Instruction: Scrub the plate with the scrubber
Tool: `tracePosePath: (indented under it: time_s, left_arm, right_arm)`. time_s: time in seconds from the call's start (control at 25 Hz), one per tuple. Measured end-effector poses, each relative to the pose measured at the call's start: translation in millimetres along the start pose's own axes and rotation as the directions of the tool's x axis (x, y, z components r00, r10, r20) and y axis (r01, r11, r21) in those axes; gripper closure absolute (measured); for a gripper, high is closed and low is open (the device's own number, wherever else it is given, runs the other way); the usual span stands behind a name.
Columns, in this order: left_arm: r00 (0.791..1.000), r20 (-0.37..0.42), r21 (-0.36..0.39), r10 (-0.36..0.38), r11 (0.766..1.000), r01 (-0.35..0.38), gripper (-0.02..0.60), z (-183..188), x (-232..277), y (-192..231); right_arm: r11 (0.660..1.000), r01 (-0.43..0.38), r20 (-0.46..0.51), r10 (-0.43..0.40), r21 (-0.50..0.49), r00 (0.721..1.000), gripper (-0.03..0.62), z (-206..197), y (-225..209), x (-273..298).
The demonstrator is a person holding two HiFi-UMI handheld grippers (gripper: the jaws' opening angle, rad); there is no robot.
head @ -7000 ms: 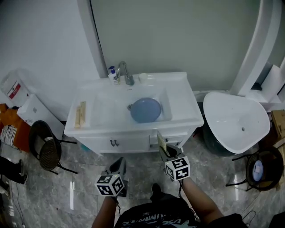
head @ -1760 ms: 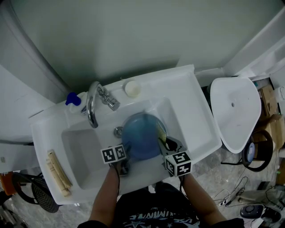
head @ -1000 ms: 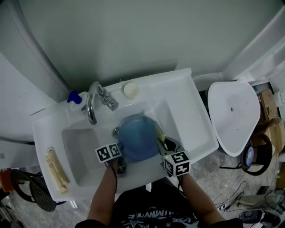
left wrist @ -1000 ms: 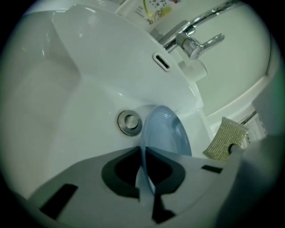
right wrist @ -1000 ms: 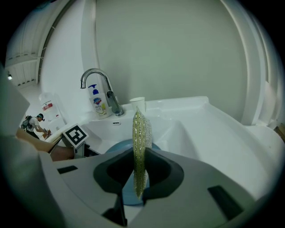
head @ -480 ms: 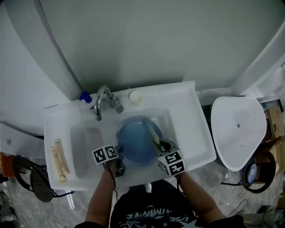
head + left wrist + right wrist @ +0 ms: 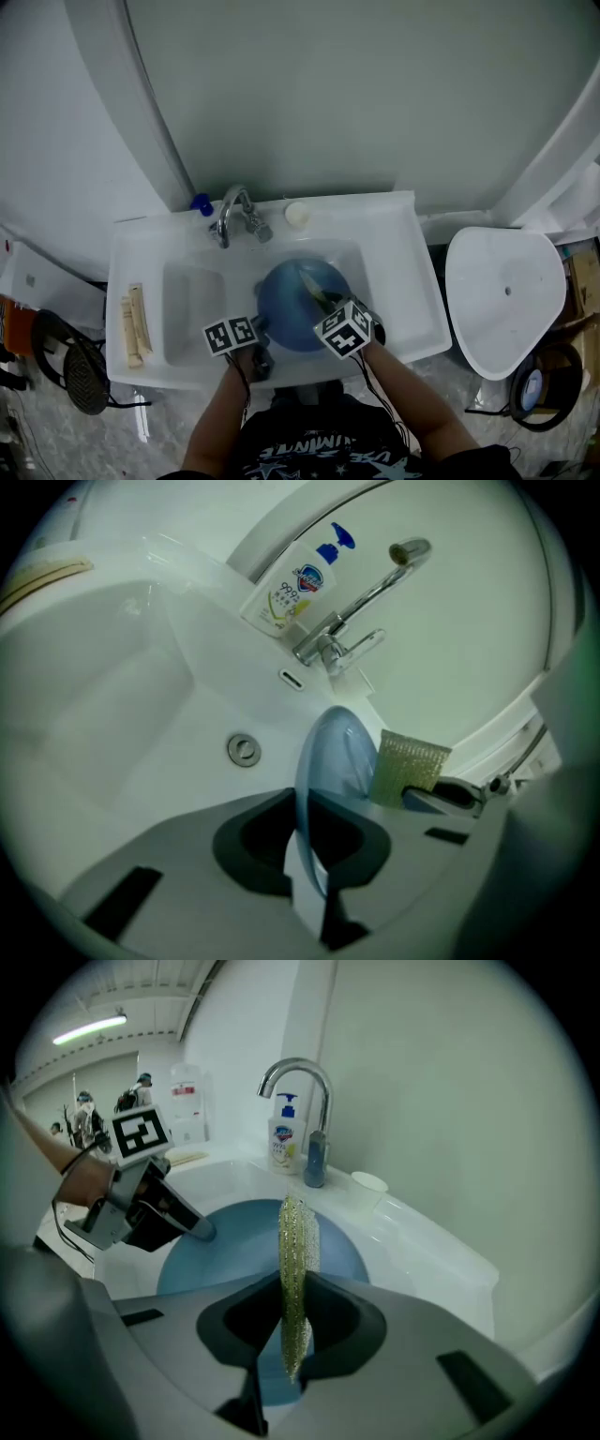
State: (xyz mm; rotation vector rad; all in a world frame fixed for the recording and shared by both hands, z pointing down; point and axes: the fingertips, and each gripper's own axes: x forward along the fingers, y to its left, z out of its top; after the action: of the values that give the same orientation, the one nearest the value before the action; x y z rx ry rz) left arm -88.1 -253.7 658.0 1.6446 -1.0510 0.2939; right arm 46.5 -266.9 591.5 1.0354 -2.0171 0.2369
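Note:
My left gripper is shut on the near-left rim of the blue plate, which hangs tilted above the sink basin. Between the left jaws the plate shows edge-on. My right gripper is shut on a flat yellow-green scrubber, whose free end lies over the plate's face. In the right gripper view the scrubber stands upright between the jaws, over the plate, and the left gripper bites the rim. Whether the scrubber touches the plate I cannot tell.
A chrome faucet and a soap bottle stand at the back of the sink, a small white cup beside them. Pale sticks lie on the left ledge. The drain is uncovered. A white basin stands to the right.
The left gripper has lifted the plate up from the sink floor. The right gripper has rolled and shifted left, bringing the scrubber from the plate's right edge over its face.

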Motion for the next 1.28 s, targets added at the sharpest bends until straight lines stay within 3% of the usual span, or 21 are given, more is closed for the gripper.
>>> tracePosePath:
  time_s: [0.2,0.56,0.96,1.28]
  left_arm:
    - [1.0,-0.001,0.06,0.003,0.998,-0.003,0.549,-8,-7,-10]
    - [1.0,-0.008,0.086,-0.023,0.996,0.024,0.549,-20,-8,-33]
    - [0.999,0.008,0.089,-0.034,0.996,0.033,0.541,-6,-9,-41]
    - [0.999,0.031,0.062,-0.021,0.998,0.019,0.535,7,-10,-41]
  right_arm:
    - [0.99,0.035,-0.082,-0.047,-0.139,0.996,0.523,0,-1,9]
    - [0.953,0.076,-0.19,-0.136,-0.293,0.972,0.523,-8,-4,21]
    - [0.901,0.025,-0.191,-0.119,-0.433,0.974,0.523,-1,14,32]
    - [0.82,-0.049,-0.157,-0.05,-0.57,0.986,0.523,10,39,37]
